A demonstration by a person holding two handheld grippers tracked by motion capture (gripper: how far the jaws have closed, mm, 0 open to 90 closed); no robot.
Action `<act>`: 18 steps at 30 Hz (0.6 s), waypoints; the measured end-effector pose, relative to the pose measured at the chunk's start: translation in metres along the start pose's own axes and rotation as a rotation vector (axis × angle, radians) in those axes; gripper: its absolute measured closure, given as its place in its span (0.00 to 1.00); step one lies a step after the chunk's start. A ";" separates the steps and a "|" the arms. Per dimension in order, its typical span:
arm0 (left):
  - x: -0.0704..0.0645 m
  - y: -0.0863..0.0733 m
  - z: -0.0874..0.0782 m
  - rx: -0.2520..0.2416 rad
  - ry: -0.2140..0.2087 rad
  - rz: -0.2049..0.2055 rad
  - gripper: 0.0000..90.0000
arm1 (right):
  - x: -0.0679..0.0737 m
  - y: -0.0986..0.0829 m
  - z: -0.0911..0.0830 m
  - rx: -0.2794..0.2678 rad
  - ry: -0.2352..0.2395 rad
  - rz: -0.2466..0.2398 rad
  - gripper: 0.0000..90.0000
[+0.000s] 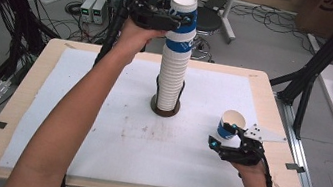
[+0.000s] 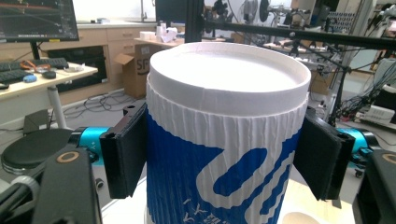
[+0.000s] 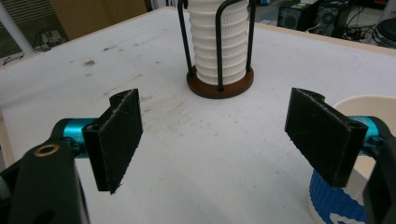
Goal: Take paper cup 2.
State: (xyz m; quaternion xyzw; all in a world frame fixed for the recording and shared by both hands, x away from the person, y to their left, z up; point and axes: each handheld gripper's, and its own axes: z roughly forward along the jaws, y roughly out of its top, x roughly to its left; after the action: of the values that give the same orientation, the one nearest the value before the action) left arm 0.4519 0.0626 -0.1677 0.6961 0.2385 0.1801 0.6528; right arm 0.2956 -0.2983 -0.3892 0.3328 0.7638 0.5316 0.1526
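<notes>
Top centre of the high view, the left gripper (image 1: 178, 20) is sitting at the top cup (image 1: 183, 12) of the tall cup stack (image 1: 172, 74). Its jaws are closing on that cup's blue-and-white ribbed wall just under the rim; the left gripper view is showing both black pads (image 2: 126, 156) pressed flat against the sides, so the cup is gripped. Whether the cup is already lifting off the one below cannot be told from these frames.

The stack is standing in a wire holder on a round brown base (image 3: 219, 88), mid-frame on the white mat (image 1: 98, 128). Many cups are nested there, so most of the unstacking is likely remaining.

Lower right of the high view, one loose cup (image 1: 230, 124) is standing upright on the mat, well apart from the stack. That looks like one cup done. The right gripper (image 1: 229, 140) is hovering just beside it, jaws spread wide and holding nothing; the right gripper view is showing the cup's rim at the lower right edge, outside the far jaw, not between the jaws.

Judged progress: early. One cup is out, a second is in the left gripper's grip and not yet clear of the stack, the rest untouched.
</notes>
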 end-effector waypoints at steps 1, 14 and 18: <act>0.000 0.002 -0.002 -0.009 0.001 0.003 0.29 | 0.000 0.000 0.000 0.001 -0.001 -0.002 0.22; 0.001 0.026 -0.021 -0.082 -0.003 0.018 0.30 | 0.001 0.001 0.000 -0.001 0.004 0.002 0.22; 0.002 0.030 -0.026 -0.100 0.000 0.017 0.31 | 0.001 0.001 0.000 0.001 0.004 0.003 0.22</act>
State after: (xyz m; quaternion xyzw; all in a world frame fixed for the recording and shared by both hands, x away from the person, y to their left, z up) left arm 0.4417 0.0846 -0.1362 0.6645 0.2231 0.1976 0.6853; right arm 0.2948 -0.2974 -0.3882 0.3328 0.7638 0.5322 0.1502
